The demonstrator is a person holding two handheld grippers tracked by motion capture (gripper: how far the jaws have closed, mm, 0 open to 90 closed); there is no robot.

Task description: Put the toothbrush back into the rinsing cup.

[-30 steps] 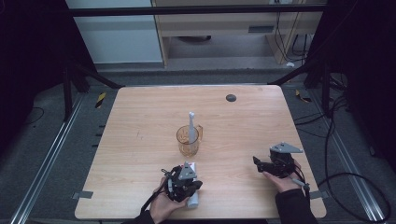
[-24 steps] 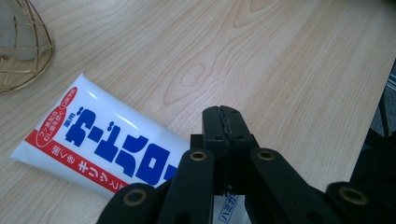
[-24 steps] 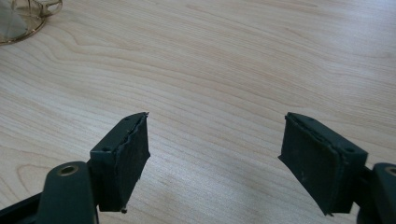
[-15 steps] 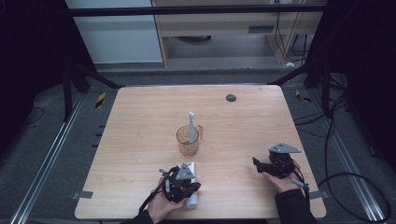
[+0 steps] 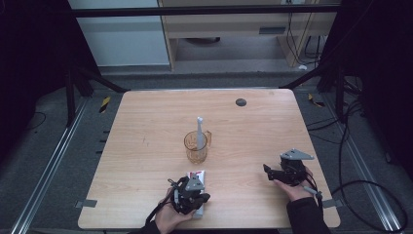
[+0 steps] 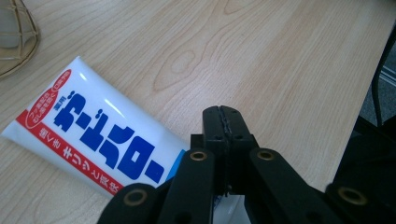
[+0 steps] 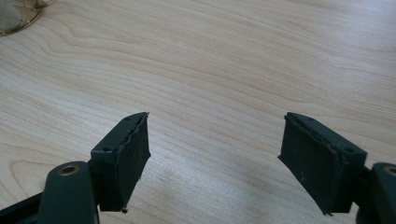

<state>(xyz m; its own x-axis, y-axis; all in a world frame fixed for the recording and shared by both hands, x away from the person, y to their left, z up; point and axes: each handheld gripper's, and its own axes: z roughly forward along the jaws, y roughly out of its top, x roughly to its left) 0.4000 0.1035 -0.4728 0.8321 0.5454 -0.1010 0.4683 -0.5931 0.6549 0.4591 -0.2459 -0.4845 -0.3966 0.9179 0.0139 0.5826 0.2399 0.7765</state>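
I have the left gripper (image 6: 223, 122) resting over the white plastic toothpaste tube with blue and red lettering (image 6: 95, 135), which lies flat on the light wood-grain table (image 5: 146, 165) near its front edge, just in front of the amber glass mug (image 5: 196, 147). In the left gripper view its two black jaws meet with no gap. Whether they pinch the tube's near end I cannot tell, since the linkage hides that end. The right gripper (image 7: 217, 158) sits well to the right on bare table, its jaws spread wide with nothing between them.

Handling judgement for the tube:
- Weight: light; one gripper should carry it.
- Stiffness: soft-walled; the body will flatten and bulge under pressure, and hard squeezing could force paste toward the cap.
- Surface: glossy and smooth, with a highlight along its length; I expect it to slip on a shallow bite.
- Grip point: across the flat width, near the crimped tail or at the firmer shoulder by the cap, pads square to the broad faces.

Other items: the mug is transparent, ribbed and rigid, with a side handle, and should be treated as fragile. A white toothbrush (image 5: 199, 130) stands upright in it. The pads of the right gripper look like matt black rubber (image 7: 133, 161).
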